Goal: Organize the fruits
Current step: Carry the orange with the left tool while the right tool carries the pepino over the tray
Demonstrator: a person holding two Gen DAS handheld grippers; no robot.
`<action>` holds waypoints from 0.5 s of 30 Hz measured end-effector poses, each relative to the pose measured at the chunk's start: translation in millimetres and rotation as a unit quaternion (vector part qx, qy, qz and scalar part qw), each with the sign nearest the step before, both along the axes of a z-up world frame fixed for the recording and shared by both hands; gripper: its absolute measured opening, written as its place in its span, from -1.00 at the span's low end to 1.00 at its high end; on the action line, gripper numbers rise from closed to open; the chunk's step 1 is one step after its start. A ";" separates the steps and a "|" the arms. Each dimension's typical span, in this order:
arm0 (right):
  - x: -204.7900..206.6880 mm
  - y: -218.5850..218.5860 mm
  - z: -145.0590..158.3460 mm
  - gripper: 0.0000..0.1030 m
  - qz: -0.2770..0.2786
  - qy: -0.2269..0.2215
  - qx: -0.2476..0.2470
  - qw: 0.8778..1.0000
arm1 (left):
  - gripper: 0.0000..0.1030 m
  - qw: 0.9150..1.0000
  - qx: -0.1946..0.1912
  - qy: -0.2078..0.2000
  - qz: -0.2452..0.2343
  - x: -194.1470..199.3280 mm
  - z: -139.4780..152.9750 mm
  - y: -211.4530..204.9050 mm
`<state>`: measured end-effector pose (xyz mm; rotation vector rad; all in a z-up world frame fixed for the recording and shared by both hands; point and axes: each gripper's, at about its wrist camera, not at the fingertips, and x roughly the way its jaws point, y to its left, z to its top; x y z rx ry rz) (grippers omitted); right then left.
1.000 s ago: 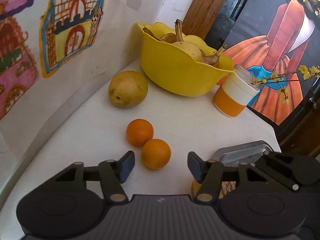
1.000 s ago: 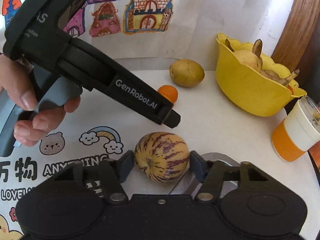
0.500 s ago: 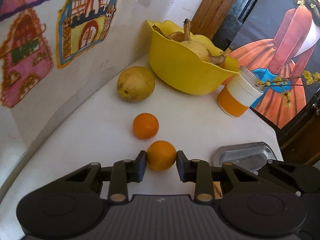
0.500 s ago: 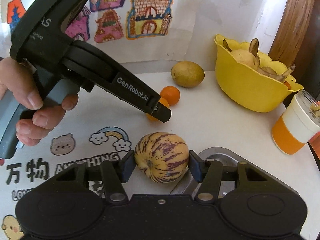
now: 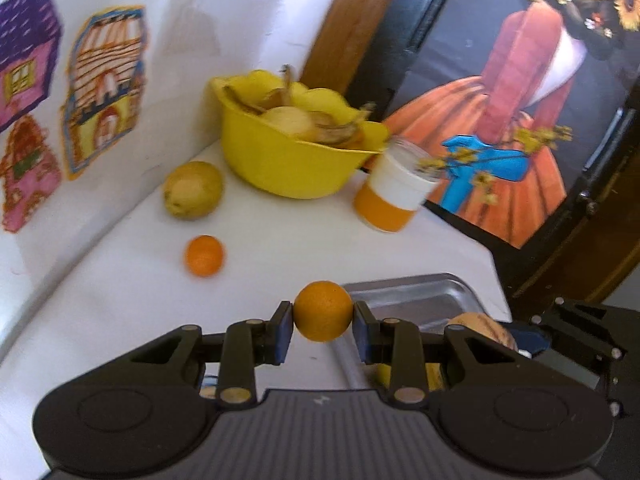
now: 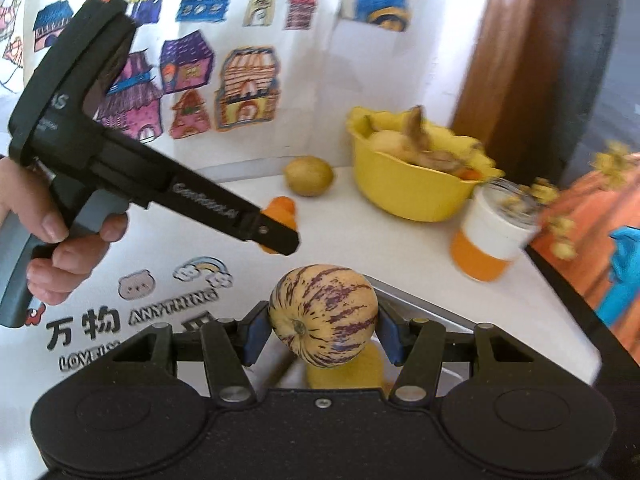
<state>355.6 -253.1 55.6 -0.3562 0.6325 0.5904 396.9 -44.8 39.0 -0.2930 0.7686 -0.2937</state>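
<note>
Above the white table (image 5: 280, 248): left tongs (image 5: 323, 326) clamp a small, round, pebbly orange (image 5: 323, 311); right tongs (image 6: 322, 330) grip a smooth cream, purple-streaked melon (image 6: 323, 314).

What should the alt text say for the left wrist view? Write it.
The left gripper clamps a small round orange above the white table; behind stand a second orange, a yellow plastic bowl of fruit and a metal tray.

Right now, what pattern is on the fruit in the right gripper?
Cream-yellow skin with purple streaks on the striped fruit; the right wrist view shows it best.
</note>
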 end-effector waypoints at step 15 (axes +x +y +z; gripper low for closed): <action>-32.9 -80.8 -17.8 0.12 -0.099 0.013 0.003 0.995 | -0.32 0.997 -0.003 0.000 -0.079 -34.4 0.6 -82.5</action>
